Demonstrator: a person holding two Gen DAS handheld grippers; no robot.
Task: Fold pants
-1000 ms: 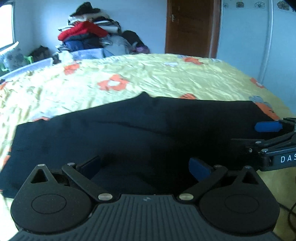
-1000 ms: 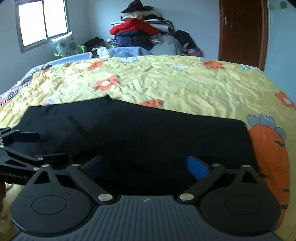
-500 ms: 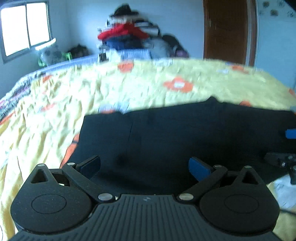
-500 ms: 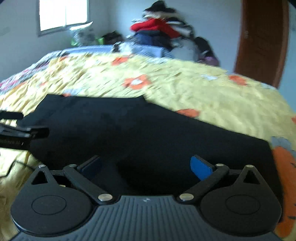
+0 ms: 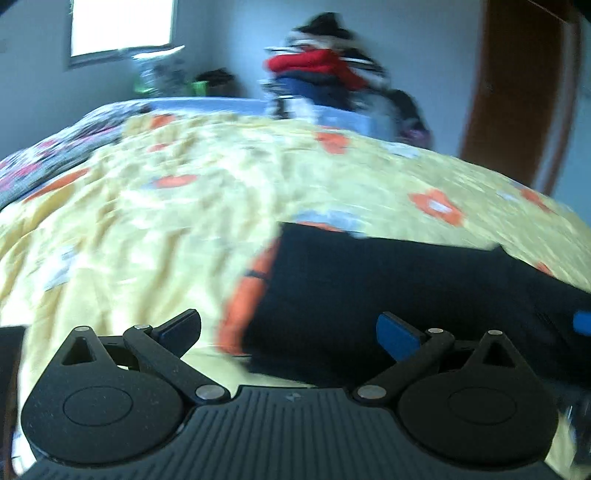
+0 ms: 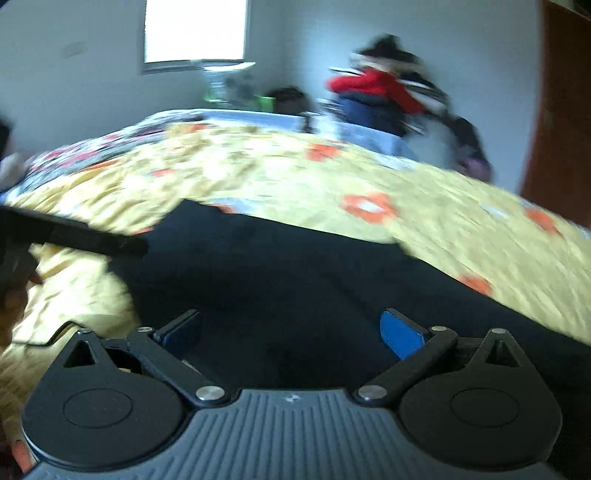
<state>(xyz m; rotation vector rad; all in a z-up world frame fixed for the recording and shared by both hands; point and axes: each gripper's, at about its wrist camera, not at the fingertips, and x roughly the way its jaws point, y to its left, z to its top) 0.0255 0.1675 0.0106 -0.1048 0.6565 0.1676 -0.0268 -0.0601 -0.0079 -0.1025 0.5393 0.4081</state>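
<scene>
A yellow flowered bedspread [image 5: 207, 206] is spread across the bed; a bright window [image 6: 195, 31] is seen at eleven o'clock, piled clothes [image 6: 384, 92] at one, a brown door [image 5: 517, 92] at two

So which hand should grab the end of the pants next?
Probably the left. The left gripper is open right by the end edge of the pants, one finger over the quilt. The right gripper, also open, sits over the pants' middle, farther from that end.
</scene>
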